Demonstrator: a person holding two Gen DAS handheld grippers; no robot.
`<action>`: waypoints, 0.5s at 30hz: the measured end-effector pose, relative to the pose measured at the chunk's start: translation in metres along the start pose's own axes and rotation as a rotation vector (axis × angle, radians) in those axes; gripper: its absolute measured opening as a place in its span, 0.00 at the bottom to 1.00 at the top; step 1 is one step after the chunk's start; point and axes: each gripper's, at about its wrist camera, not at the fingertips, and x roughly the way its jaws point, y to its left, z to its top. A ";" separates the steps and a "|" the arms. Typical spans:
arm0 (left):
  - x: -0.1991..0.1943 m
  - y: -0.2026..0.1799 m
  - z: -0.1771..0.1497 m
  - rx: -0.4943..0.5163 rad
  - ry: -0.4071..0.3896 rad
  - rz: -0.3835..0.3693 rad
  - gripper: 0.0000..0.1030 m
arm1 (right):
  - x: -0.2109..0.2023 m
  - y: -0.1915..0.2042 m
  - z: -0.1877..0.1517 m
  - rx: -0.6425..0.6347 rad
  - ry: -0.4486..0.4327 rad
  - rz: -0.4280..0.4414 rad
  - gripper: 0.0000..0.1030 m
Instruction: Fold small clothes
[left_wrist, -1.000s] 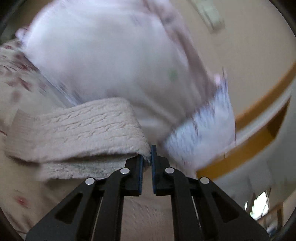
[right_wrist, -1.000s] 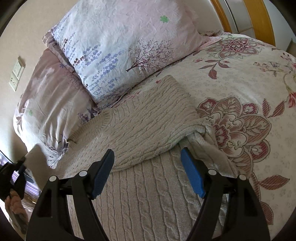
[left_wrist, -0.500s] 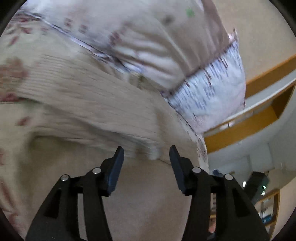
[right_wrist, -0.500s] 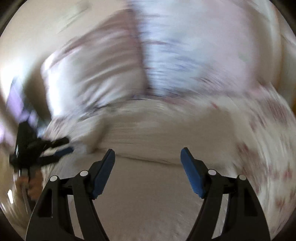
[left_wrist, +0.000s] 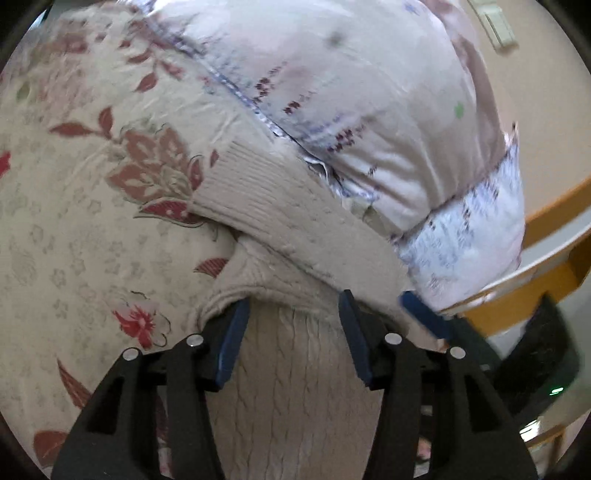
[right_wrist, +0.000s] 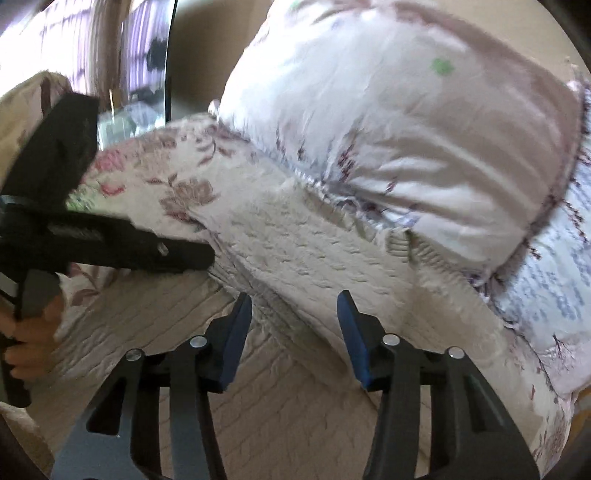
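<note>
A beige cable-knit sweater (left_wrist: 295, 236) lies folded on the floral bedspread (left_wrist: 74, 229), its upper layer doubled over the lower one. My left gripper (left_wrist: 293, 325) stands at the fold's near edge, jaws closing, with knit between the fingers and no visible pinch. The right gripper (right_wrist: 295, 321) sits over the same sweater (right_wrist: 306, 251) further along the fold, jaws closing, knit lying between them. The left gripper (right_wrist: 184, 254) shows at the left of the right wrist view, held by a hand (right_wrist: 29, 332). One blue fingertip (left_wrist: 421, 314) of the right gripper shows in the left wrist view.
A large pale floral pillow (left_wrist: 369, 103) leans right behind the sweater; a second, blue-patterned pillow (left_wrist: 469, 236) sits beside it. A yellow wooden bed frame (left_wrist: 546, 206) and a wall with a switch plate (left_wrist: 498, 26) lie beyond. A mirror or glass panel (right_wrist: 147, 55) stands far left.
The left gripper let go of the sweater edge, opened and dropped to the fold. The right gripper swept sideways, rolled, and its jaws narrowed over the fold.
</note>
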 end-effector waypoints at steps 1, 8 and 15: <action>0.000 0.002 0.000 -0.001 -0.007 0.000 0.46 | 0.007 0.002 0.001 -0.011 0.014 -0.008 0.49; -0.001 0.002 -0.001 -0.007 -0.035 0.004 0.45 | 0.030 0.002 0.004 0.012 0.049 -0.106 0.19; -0.002 0.005 -0.002 -0.024 -0.042 0.010 0.39 | -0.014 -0.070 -0.024 0.515 -0.103 -0.116 0.10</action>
